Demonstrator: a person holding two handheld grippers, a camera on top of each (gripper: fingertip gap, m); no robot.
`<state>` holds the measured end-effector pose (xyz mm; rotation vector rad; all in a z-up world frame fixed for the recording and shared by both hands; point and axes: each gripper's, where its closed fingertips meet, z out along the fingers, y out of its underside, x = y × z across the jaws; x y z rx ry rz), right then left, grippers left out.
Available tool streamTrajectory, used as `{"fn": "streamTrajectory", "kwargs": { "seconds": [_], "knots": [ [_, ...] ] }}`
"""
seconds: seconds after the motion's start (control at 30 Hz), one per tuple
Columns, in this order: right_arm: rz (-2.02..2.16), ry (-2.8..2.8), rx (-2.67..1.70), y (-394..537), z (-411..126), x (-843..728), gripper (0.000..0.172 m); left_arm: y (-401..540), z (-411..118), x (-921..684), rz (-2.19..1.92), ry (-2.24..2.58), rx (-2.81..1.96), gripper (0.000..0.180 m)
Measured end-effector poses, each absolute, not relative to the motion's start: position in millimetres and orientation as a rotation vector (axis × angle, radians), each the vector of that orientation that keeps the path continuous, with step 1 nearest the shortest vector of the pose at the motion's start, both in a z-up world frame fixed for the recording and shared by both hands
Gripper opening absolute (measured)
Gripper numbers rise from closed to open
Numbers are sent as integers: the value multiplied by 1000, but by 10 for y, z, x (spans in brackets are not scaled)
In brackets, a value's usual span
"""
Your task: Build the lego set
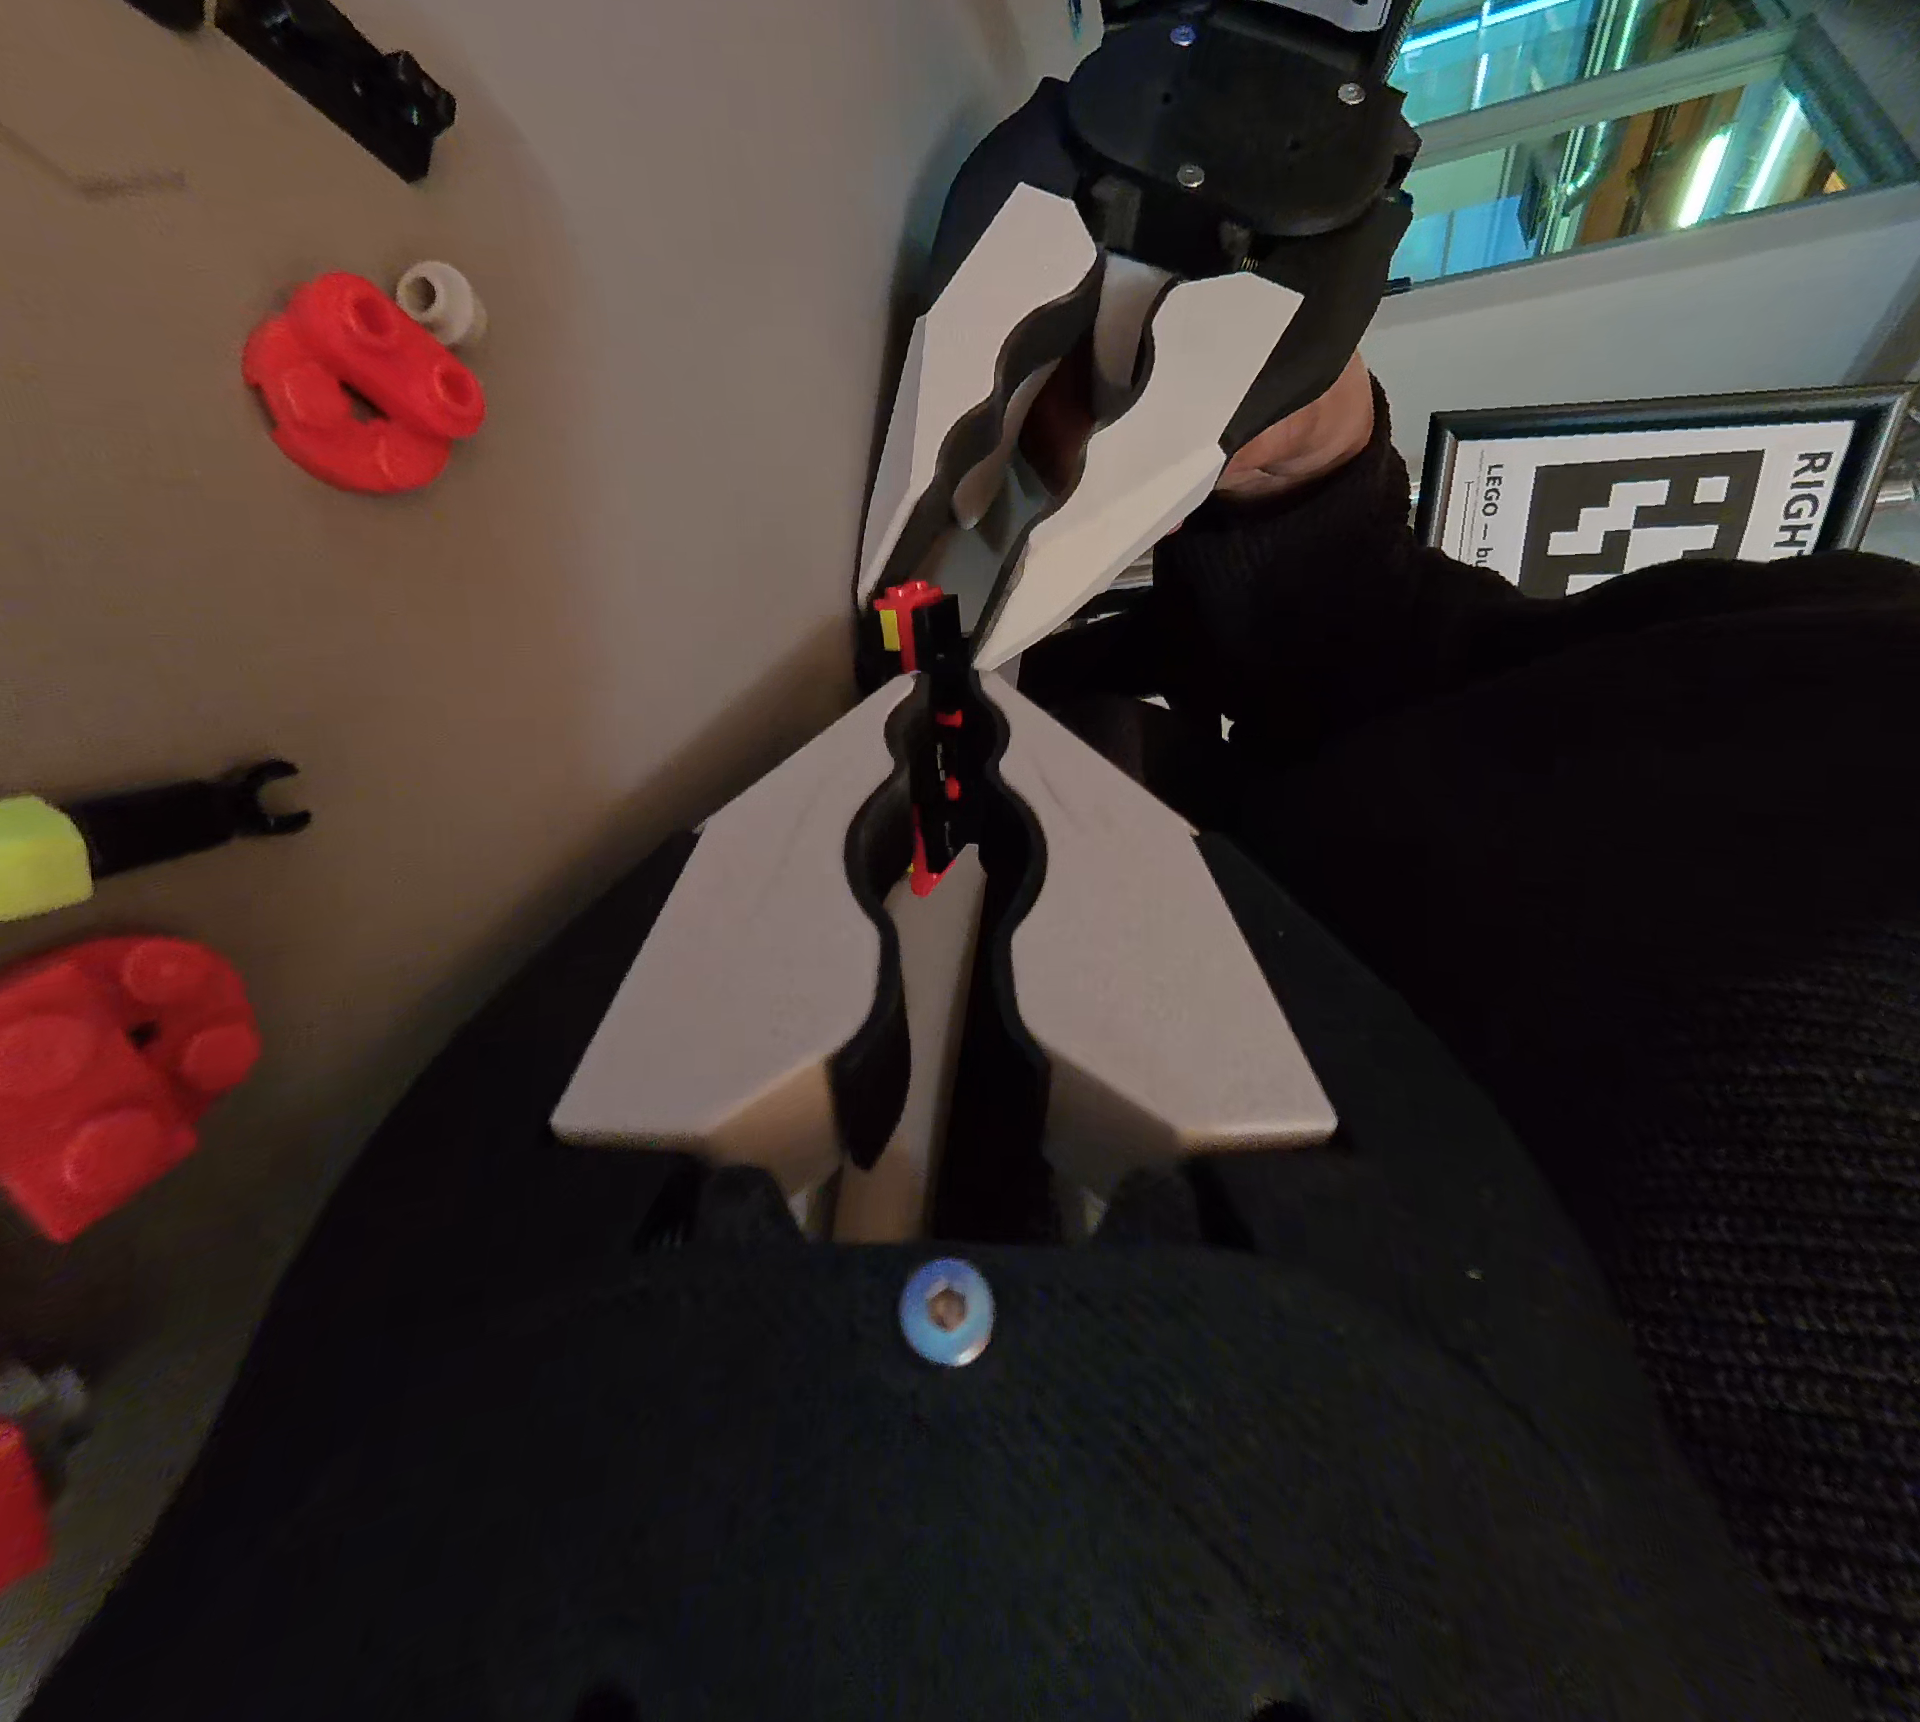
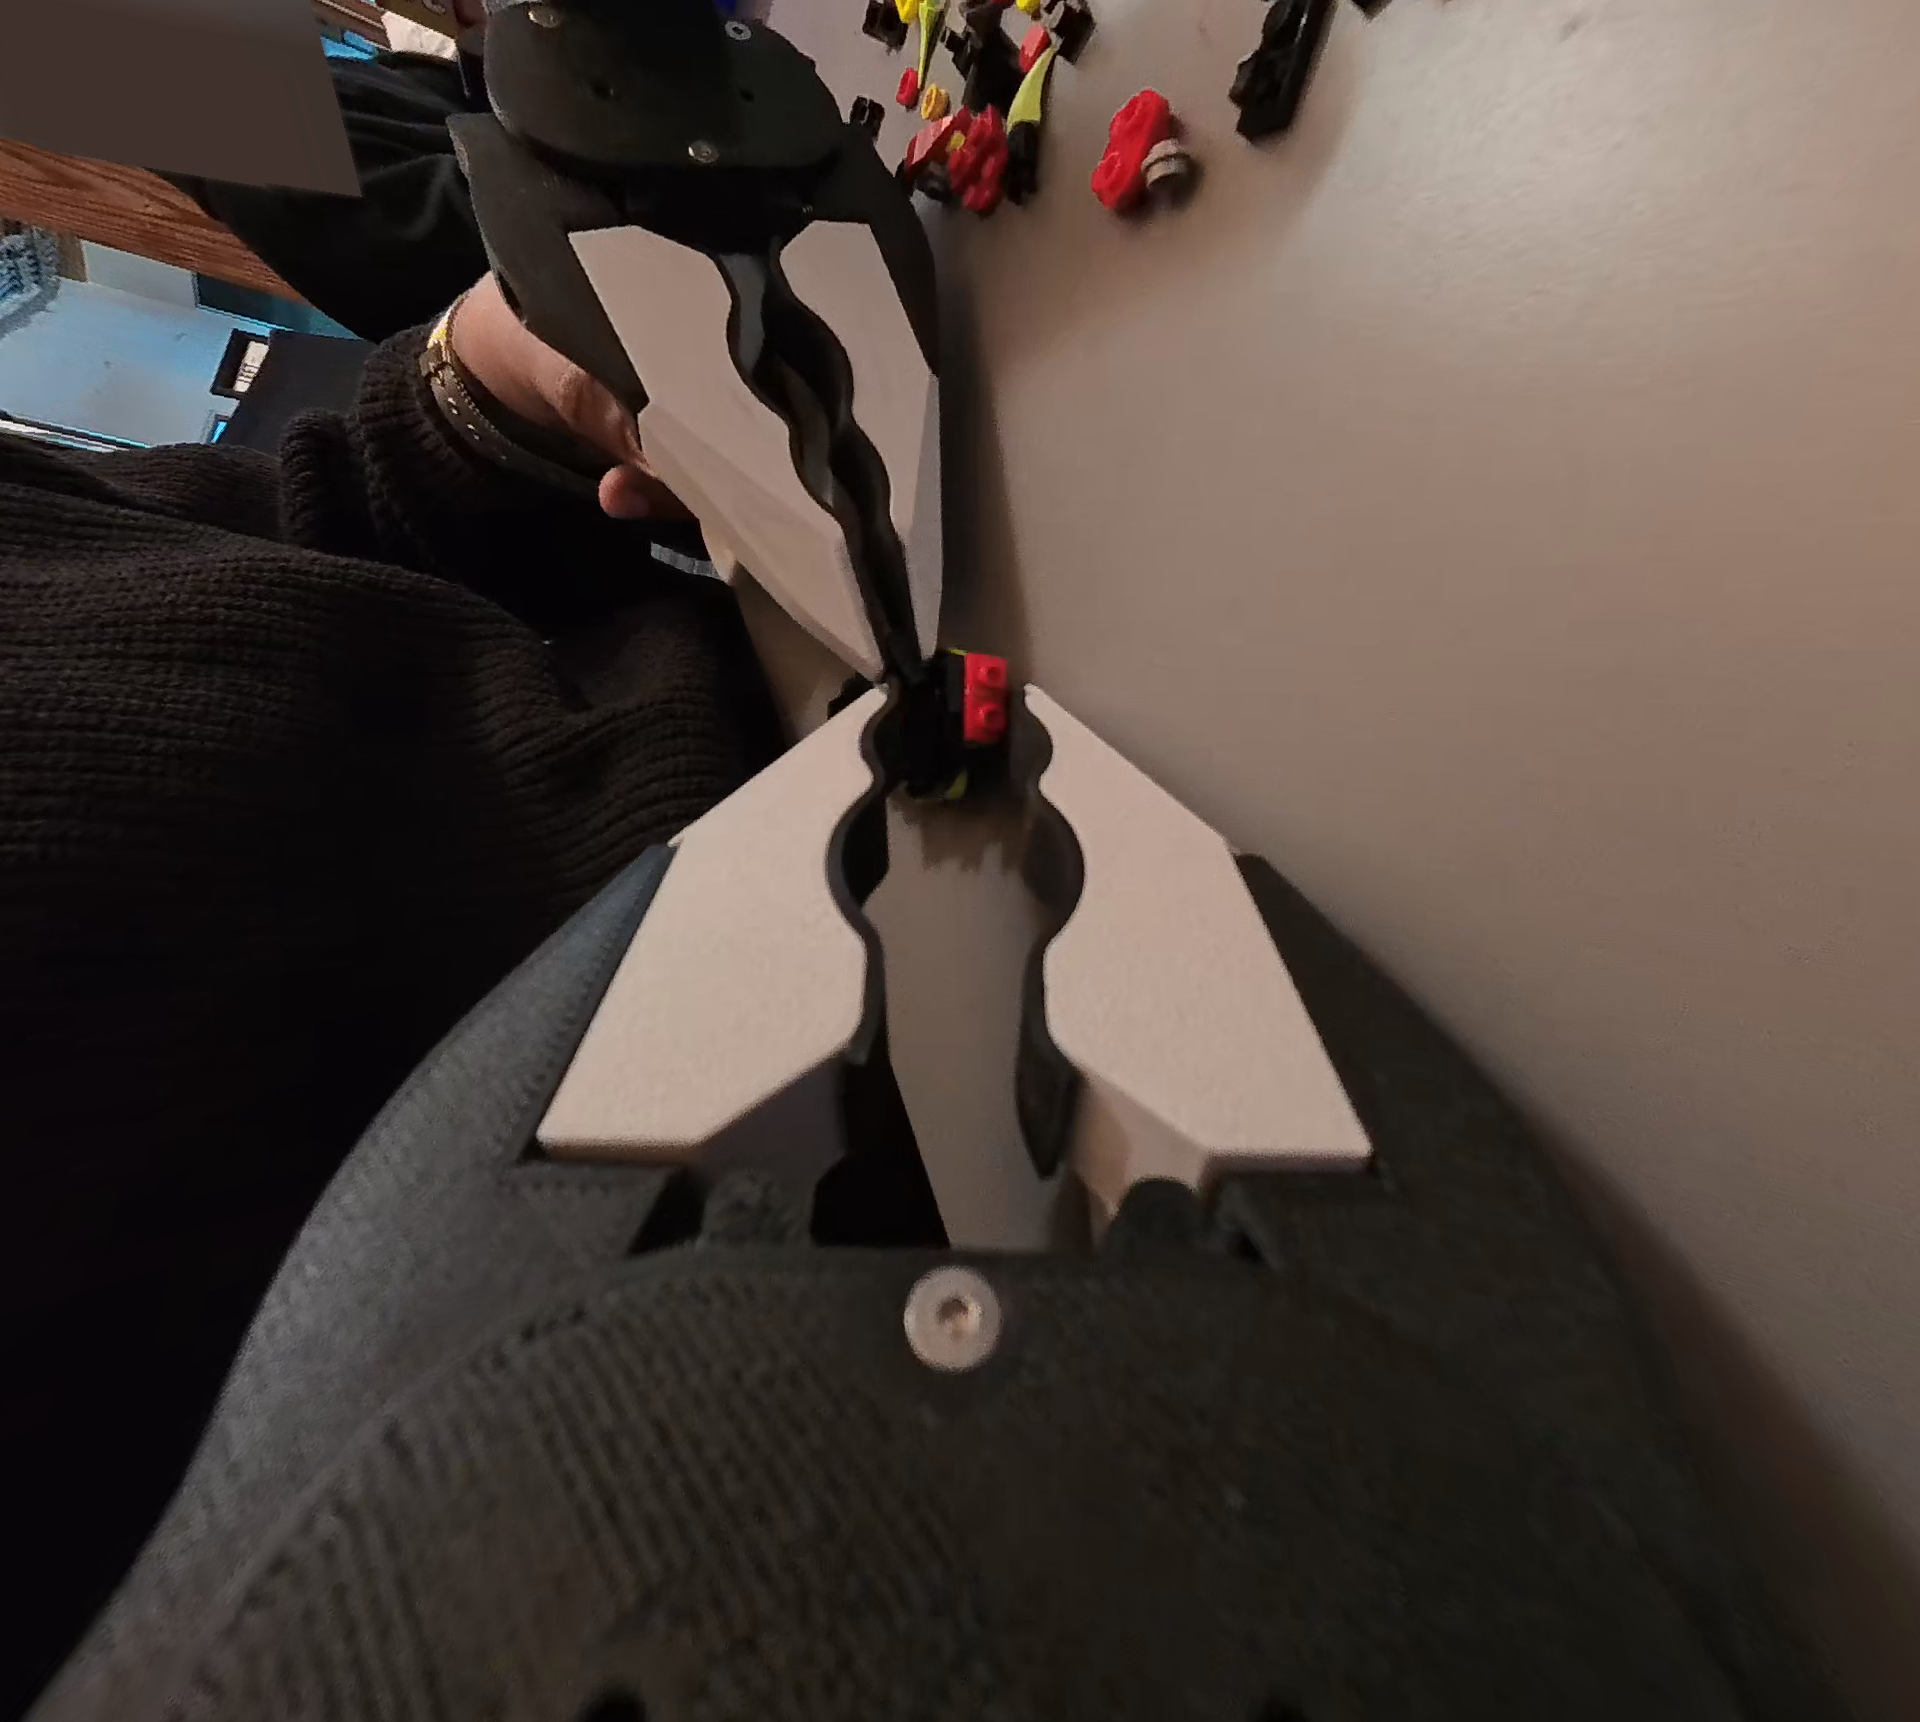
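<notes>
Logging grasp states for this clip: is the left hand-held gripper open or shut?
Shut: the left hand-held gripper has both grey fingers pressed on a small black, red and yellow brick assembly.

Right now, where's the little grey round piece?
In the left wrist view the little grey round piece lies on the table, upper left, touching the red rounded brick. The black flat plates lie above it.
</notes>
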<state>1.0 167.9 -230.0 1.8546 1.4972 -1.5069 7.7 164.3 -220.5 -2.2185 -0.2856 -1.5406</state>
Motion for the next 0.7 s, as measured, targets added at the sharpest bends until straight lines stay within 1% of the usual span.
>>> {"fn": "streamTrajectory", "kwargs": {
  "seconds": [0.7],
  "knots": [
    [-1511,1492,1847,1654,-2292,-10,16,1598,-2209,79,-1563,-285,-2230,4]
  ]
}}
